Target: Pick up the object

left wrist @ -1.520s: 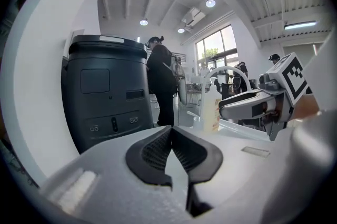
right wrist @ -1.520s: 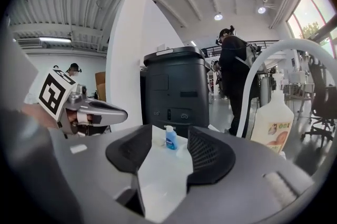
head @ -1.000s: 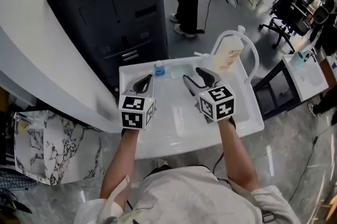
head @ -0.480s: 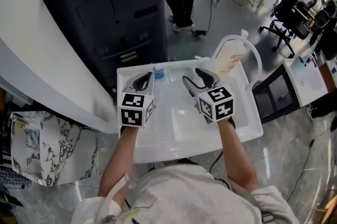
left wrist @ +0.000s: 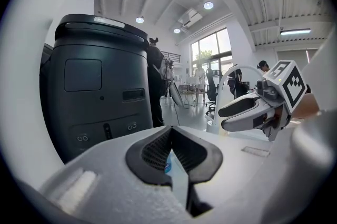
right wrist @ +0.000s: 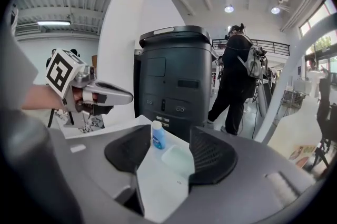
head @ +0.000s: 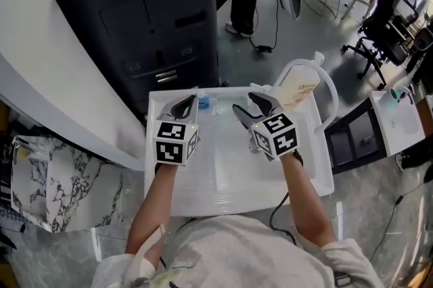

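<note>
Reaching: my right claw [right wrist: 168, 148], wide open, sits short of the blue bottle [right wrist: 158, 136], left claw [left wrist: 171, 148] pinched empty; next, straddle it.

We see a glossy white plastic table [head: 203, 175], a translucent blue plastic bottle [right wrist: 158, 137], ribbed matt black rubbery pads [right wrist: 210, 157], and a matt dark cabinet [head: 135, 16].

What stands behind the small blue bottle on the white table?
Right behind the blue bottle, past the edge of the white table, stands a dark grey machine. A person in dark clothes is beside it. The table covers the machine's foot.
</note>
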`<state>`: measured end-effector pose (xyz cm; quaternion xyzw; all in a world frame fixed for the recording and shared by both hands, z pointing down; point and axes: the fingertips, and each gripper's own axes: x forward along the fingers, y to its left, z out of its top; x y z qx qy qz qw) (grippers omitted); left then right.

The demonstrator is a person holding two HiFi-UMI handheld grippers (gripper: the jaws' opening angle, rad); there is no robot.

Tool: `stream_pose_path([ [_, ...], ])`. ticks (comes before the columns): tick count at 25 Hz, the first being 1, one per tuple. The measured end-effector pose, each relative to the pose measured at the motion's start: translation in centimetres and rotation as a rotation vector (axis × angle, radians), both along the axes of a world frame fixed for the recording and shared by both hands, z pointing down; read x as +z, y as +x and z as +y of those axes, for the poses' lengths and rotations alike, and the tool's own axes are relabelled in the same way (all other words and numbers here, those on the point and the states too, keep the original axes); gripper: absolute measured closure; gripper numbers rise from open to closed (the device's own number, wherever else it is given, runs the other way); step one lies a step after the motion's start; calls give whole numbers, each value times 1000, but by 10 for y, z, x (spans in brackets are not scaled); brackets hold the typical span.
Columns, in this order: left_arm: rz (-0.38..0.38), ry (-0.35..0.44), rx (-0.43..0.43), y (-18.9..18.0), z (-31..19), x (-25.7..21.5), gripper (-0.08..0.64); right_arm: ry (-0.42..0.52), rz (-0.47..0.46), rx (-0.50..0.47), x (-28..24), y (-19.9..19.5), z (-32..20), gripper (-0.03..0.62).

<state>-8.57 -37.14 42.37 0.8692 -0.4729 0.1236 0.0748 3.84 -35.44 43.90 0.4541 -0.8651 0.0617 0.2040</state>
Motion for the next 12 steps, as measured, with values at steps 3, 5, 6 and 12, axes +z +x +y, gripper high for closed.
stream_pose_path([
  [3,-1,-4,-6,0,-3,3,555,-24,70,-61,14,-1,-4,365],
  [5,-1,-7,-8,1,-3,6,555,-39,120,-110,23,-3,-5,365],
  [6,0,-8,-10,1,-4,6,555,-46,147,-136,27,-4,-5,362],
  [12,-5,-11,-18,-3,-7,9,555,-79,300,-264,51,-12,-11,362],
])
